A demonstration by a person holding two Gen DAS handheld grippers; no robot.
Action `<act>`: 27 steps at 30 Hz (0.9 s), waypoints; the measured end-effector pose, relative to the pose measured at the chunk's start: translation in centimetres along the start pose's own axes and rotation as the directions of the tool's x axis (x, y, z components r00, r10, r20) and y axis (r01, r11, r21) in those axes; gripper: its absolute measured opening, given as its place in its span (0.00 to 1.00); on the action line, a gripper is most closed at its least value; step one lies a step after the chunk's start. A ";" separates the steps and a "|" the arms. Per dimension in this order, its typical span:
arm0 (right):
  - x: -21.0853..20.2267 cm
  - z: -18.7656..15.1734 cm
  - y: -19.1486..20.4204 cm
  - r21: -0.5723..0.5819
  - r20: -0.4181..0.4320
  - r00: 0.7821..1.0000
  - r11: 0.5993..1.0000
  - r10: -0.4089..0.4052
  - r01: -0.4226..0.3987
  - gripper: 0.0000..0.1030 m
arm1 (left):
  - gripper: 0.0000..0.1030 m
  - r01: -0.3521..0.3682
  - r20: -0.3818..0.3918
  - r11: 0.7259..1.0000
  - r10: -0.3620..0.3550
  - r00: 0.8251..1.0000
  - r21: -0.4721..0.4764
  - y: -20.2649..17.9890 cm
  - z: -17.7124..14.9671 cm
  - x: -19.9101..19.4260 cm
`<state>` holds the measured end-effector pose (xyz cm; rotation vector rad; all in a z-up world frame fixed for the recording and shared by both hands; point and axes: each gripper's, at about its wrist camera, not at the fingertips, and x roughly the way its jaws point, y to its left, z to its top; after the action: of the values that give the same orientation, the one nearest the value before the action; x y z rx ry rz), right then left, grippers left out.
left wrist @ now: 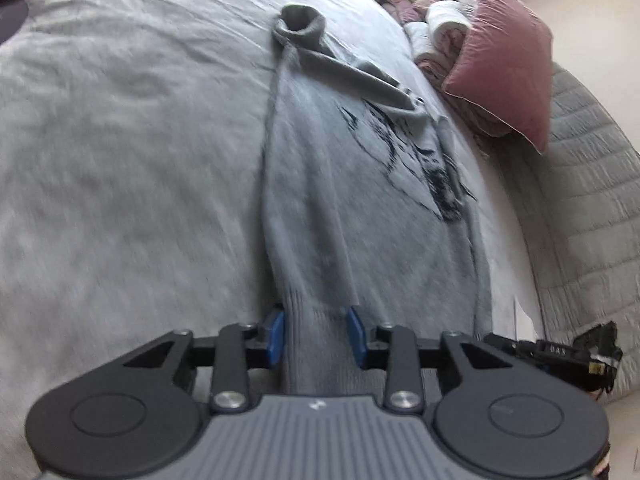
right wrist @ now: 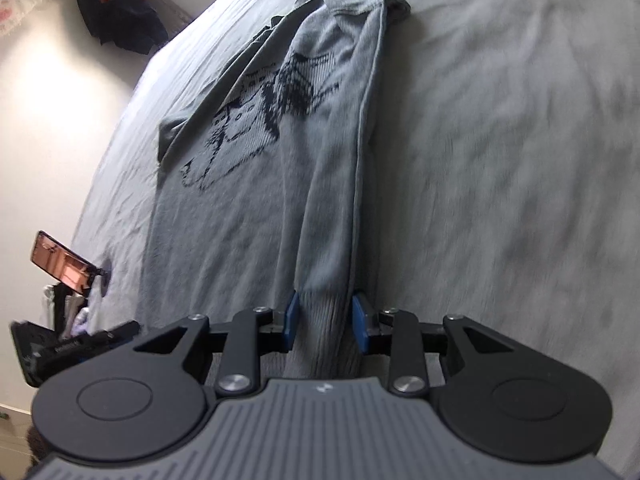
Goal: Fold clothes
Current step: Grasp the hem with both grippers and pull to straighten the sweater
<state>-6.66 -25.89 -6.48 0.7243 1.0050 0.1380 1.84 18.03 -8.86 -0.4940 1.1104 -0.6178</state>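
A grey knitted sweater with a black drawing on its chest lies lengthwise on the grey bed sheet, collar at the far end. One sleeve is folded across the chest. My left gripper is at one end of the ribbed hem; the blue pads press the bunched rib from both sides. In the right wrist view the same sweater stretches away. My right gripper straddles the hem's other end. The rib sits between its pads, with a thin dark gap at the right pad.
A pink pillow and a pile of folded laundry sit at the far right edge of the bed, beside a grey quilted surround. A dark garment hangs on the wall. A phone on a stand is at the left.
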 end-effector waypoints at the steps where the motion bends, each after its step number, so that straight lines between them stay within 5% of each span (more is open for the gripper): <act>1: 0.0 -0.4 -0.2 0.020 0.002 1.000 1.000 0.020 -0.020 0.26 | 0.15 -0.001 0.004 1.000 0.001 1.000 -0.002 -0.1 -0.5 -0.1; 4: -0.7 -1.3 -0.9 0.064 0.029 0.999 0.997 0.040 -0.042 0.06 | 0.05 0.013 0.018 0.998 -0.011 1.000 -0.063 0.3 -1.2 -0.1; 9: -5.1 -1.3 -2.1 0.072 0.125 0.992 0.997 -0.016 0.007 0.06 | 0.04 0.046 0.116 0.995 -0.035 0.993 -0.094 0.1 -1.7 -3.0; 15: -7.9 -0.4 -4.7 0.108 0.146 0.984 0.990 -0.103 0.088 0.06 | 0.05 -0.024 0.068 0.994 0.032 0.997 -0.104 1.2 -1.9 -2.1; 20: -6.1 -1.1 -6.7 0.173 0.130 0.986 0.982 -0.100 0.077 0.16 | 0.08 0.006 0.098 0.989 0.008 0.995 -0.146 2.2 -2.4 -1.5; 24: -5.9 -1.7 -8.0 0.237 0.161 0.987 0.971 -0.026 -0.013 0.29 | 0.08 0.000 0.091 0.992 0.012 0.996 -0.122 2.0 -2.6 -1.5; 27: -5.7 -2.1 -7.5 0.215 0.180 0.983 0.977 -0.034 -0.006 0.30 | 0.07 -0.008 0.087 0.994 0.018 0.996 -0.113 1.8 -2.6 -1.3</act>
<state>-13.08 -33.06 -7.63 0.9100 0.8558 -0.0508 -0.65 20.10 -10.10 -0.6049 1.0682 -0.5189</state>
